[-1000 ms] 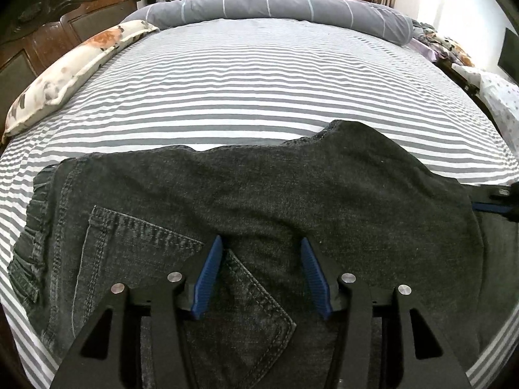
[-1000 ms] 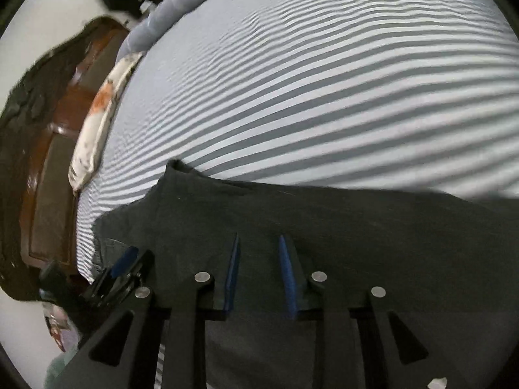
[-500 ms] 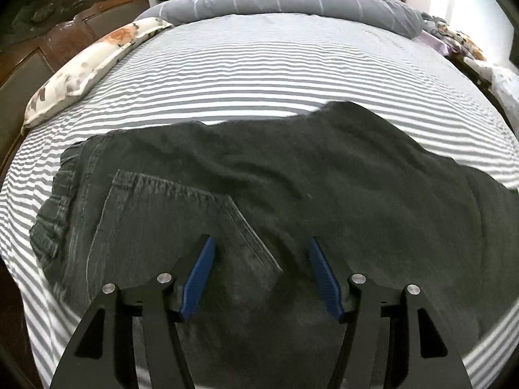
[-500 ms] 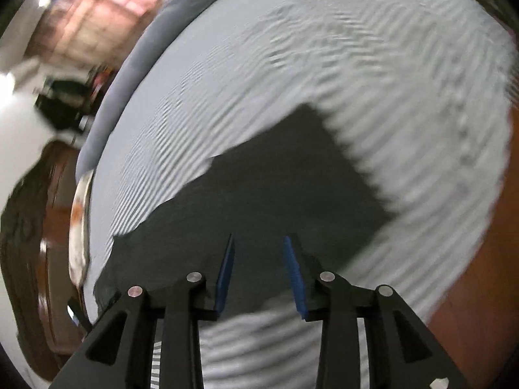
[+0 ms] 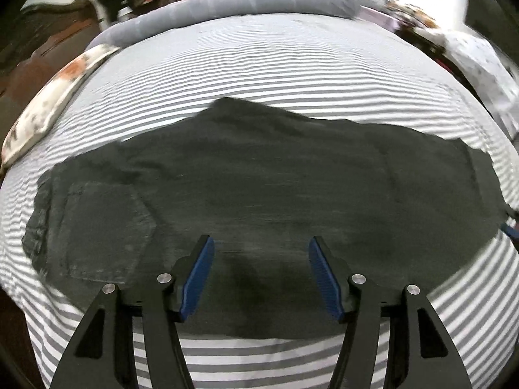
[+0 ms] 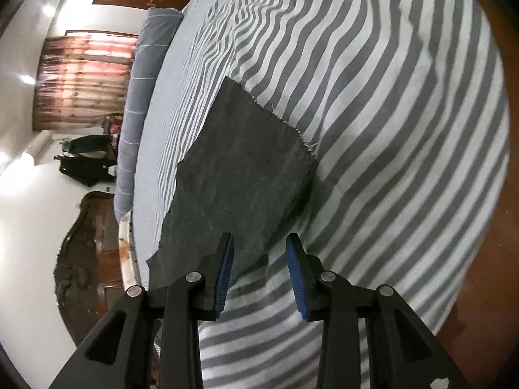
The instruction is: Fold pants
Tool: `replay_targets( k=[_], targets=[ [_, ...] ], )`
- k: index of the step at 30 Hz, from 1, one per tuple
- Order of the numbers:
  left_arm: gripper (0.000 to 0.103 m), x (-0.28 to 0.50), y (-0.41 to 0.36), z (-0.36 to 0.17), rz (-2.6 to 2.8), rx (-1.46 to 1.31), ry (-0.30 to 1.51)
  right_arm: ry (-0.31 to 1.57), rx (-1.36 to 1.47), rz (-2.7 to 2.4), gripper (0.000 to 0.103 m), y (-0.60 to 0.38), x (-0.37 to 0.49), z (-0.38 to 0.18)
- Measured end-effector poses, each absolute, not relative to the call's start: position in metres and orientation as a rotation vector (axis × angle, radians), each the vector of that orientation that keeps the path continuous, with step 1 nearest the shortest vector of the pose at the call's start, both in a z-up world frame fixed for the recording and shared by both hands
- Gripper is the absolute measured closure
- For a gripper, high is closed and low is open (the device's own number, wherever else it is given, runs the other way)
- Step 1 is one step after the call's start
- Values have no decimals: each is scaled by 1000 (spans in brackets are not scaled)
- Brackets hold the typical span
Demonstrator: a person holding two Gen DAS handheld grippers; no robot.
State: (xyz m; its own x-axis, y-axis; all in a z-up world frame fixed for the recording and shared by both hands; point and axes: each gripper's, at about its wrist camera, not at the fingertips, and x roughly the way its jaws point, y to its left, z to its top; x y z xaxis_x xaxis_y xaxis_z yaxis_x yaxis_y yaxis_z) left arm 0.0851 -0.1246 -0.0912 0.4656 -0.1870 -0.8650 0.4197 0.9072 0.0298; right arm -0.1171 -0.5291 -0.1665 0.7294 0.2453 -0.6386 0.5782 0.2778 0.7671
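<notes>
Blue-padded right gripper [image 6: 259, 269]: black two-finger tool at the bottom of its view; its jaws have just been opening and stand partly apart, gripping nothing. The near corner of the trouser-leg end lies just under its left pad.
Blue-padded left gripper [image 5: 261, 274]: jaws have just been opening too, wider than the right's, bare between the pads, hovering over the middle of the garment's near edge.
Dark grey denim pants [image 5: 259, 201]: flat on the bed, folded lengthwise, long axis running left to right across the left view; waistband and back pocket [image 5: 103, 230] at the left end, leg hems at the right.
Hem end [image 6: 275, 120]: in the right view it stretches away from the gripper; frayed threads show along the edge.
Nearer hand: the right one sits at the hem end, so the next fold likely starts there.
Grey-and-white striped bed sheet [image 5: 259, 74]: under everything.
Farther back: floral pillow [image 5: 55, 97], rolled grey blanket [image 5: 246, 3].
Hard to make out: left view is motion-blurred; layering of the legs cannot be told.
</notes>
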Motion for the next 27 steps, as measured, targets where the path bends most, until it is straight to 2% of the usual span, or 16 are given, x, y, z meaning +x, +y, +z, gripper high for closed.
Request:
replay_targets(
  k=[6,8,10,12,17,27],
  targets=[
    [41,75,-169,-94,-460,299,1040,726,1298,-251,72,-542,-100,-171],
    [41,72,-188,-97,-488,327,1039,726,1277,-255,79,-547,-95,-169],
    [41,70,-204,-99,-512,345,1039,727,1248,-252,92,-552,-88,-165],
    [42,69,-223,-103,-543,360,1043,743,1208,-275,95,-554,-83,-160],
    [42,64,-261,-110,-619,372,1051,757,1136,-269,96,-549,-71,-147],
    [39,59,-291,-142,-647,393,1072,731,1195,-248,96,-552,-76,-142]
  ],
)
